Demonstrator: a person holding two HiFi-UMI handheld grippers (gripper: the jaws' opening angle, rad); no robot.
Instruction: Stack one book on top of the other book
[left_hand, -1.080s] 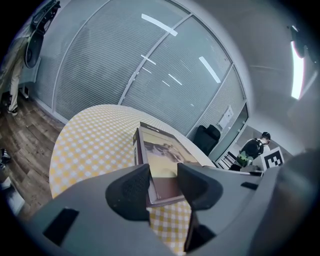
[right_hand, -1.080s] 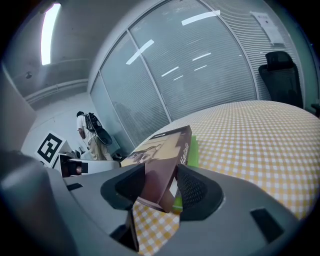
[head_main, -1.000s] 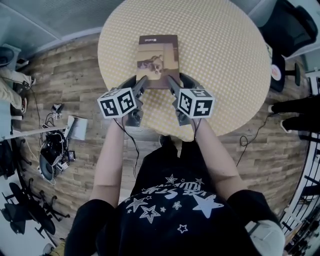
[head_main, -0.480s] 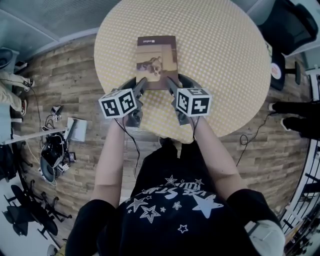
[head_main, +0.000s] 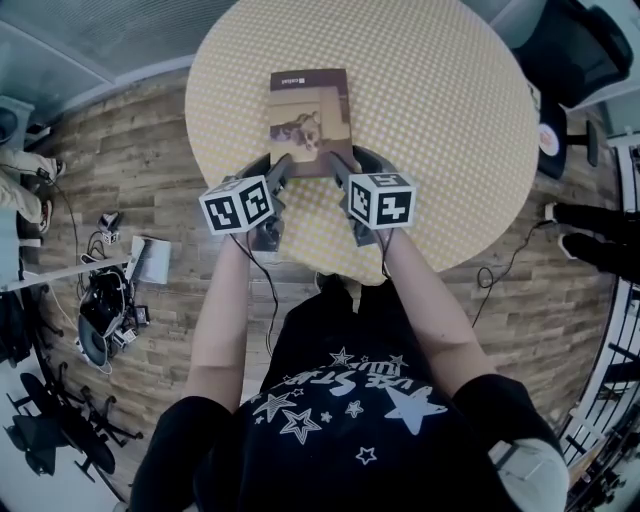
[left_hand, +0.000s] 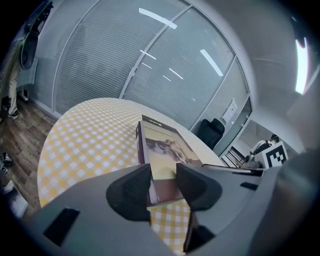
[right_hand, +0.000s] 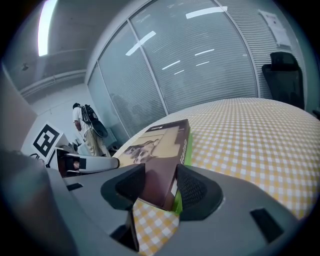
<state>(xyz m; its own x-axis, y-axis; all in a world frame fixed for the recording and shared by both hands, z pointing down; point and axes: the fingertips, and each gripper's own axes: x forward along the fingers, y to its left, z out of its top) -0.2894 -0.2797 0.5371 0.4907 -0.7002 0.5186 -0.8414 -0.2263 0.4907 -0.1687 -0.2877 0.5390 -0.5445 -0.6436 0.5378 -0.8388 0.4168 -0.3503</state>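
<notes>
Well, we count two books, stacked left of the middle of the one round table (head_main: 440, 120), which wears a yellow-and-white checked cloth. The brown book (head_main: 308, 115) lies on top, face up, its long sides running from the table's near edge toward the far edge. Its cover carries a sepia picture and, along the far end, a short white word too small for us to read. White lettering runs down its right side in the right gripper view, and we cannot read that either. The green book (right_hand: 183, 150) shows only as a green strip under the brown one's right side.

We count two claws, each topped by one cube with black-and-white square markers (head_main: 237, 204) and (head_main: 381, 200). The left gripper (left_hand: 163, 184) has its jaws about half apart, closed on the near left corner of the brown book, with one pad against the book's left side and the other at its near end. The right gripper (right_hand: 160, 187) grips the near right corner the same way, with checked cloth visible just below the corner.

The person's dark shirt (head_main: 350, 410) bears white stars and some white lettering we cannot make out.
</notes>
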